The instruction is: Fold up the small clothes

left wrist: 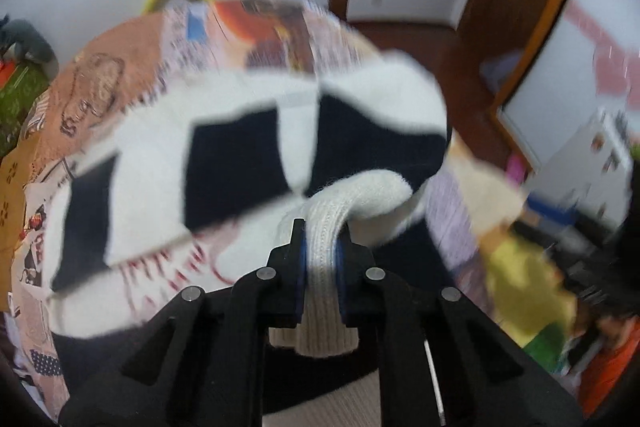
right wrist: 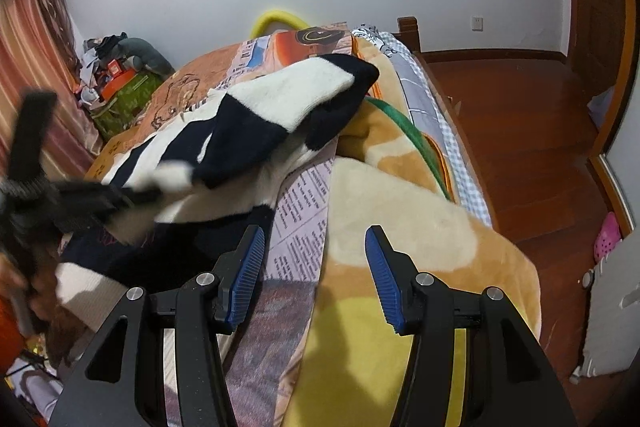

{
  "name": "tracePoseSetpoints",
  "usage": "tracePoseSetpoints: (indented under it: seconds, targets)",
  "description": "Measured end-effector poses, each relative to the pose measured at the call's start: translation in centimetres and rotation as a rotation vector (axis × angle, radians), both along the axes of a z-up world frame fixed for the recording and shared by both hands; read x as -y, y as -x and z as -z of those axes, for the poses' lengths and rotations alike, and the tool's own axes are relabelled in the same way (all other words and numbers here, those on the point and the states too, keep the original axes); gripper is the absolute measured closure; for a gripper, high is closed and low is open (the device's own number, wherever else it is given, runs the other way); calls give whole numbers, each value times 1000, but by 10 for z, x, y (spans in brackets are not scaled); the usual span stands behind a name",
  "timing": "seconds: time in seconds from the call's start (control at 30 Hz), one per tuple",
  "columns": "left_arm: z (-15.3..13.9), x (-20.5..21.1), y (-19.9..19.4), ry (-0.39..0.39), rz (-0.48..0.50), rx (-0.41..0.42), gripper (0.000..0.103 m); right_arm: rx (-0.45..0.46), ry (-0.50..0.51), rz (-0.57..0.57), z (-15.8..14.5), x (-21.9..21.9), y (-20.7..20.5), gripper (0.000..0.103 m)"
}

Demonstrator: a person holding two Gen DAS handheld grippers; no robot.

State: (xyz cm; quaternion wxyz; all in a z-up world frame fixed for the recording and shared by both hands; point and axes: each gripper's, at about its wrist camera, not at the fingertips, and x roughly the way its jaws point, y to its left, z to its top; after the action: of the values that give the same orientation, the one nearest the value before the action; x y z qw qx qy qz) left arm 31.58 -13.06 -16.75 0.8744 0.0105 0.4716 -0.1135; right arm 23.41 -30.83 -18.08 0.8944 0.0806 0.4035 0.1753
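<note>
A small black-and-white striped sweater (left wrist: 224,155) hangs lifted over the bed. My left gripper (left wrist: 322,239) is shut on its white ribbed cuff (left wrist: 328,267); a sleeve curls over to the right. In the right wrist view the same sweater (right wrist: 256,123) drapes from mid-left toward the centre, with my left gripper (right wrist: 132,197) blurred at the left edge holding it. My right gripper (right wrist: 316,255) is open and empty, above the bedding, to the right of and below the sweater.
The bed carries a printed orange quilt (right wrist: 200,75) and a yellow-tan fleece blanket (right wrist: 400,227). The bed's edge and wooden floor (right wrist: 520,115) lie to the right. A cluttered green box (right wrist: 120,99) stands by the curtain at left. A pink shoe (right wrist: 606,235) is on the floor.
</note>
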Motion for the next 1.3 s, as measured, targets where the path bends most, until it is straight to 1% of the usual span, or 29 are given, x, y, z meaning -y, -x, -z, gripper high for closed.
tracePoseSetpoints:
  seconds: [0.03,0.1,0.2,0.23,0.27,0.33,0.43,0.5,0.57,0.7,0.73,0.8,0.83,0.9,0.93,0.97,1.0,1.07,1.13,1.23,1.3]
  targets:
    - [-18,-10,-4,30,-15,36,91,1,6,0,-2,-2,-4,54]
    - [-43,-26,-7,62,-40,86,91,7,14,-7,-4,-5,-10,54]
    - [-80,-58,-19,87,-96,162,91,22,36,-17,-10,-12,-19,54]
    - [-87,-71,-23,99,-117,173,91,24,42,-20,-11,-14,-22,54]
    - [-92,-84,-28,116,-134,175,91,27,47,-22,-12,-17,-26,54]
    - [-101,-115,-37,178,-177,163,91,30,55,-26,-14,-23,-33,54]
    - [-103,-146,-44,236,-217,136,91,36,52,-39,-17,-34,-43,54]
    - [-97,-166,-47,230,-250,122,91,39,55,-49,-17,-42,-48,54]
    - [-85,-182,-51,232,-268,89,91,40,68,-66,-16,-52,-54,54]
    - [-52,-212,-60,255,-294,-25,90,38,98,-95,-13,-71,-65,54]
    - [-43,-218,-62,242,-298,-49,90,39,111,-105,-11,-76,-69,54]
    - [-27,-224,-65,182,-300,-79,89,33,142,-117,-7,-83,-74,54]
    - [-16,-227,-67,136,-298,-102,85,24,166,-123,-2,-88,-78,54]
    - [-2,-233,-70,82,-303,-128,61,13,194,-133,3,-94,-82,54]
    - [6,-238,-71,46,-313,-134,56,10,208,-136,5,-96,-83,54]
    - [11,-243,-71,28,-320,-133,49,10,224,-138,7,-98,-84,54]
    - [16,-250,-71,5,-333,-129,47,11,235,-138,9,-99,-84,54]
    - [24,-264,-72,-9,-357,-134,46,13,250,-136,10,-100,-85,54]
    - [30,-279,-70,8,-381,-134,45,15,258,-131,10,-99,-85,54]
    - [36,-290,-68,3,-395,-123,38,23,275,-126,9,-100,-84,54]
    - [42,-290,-68,-32,-376,-115,32,36,283,-122,7,-101,-82,54]
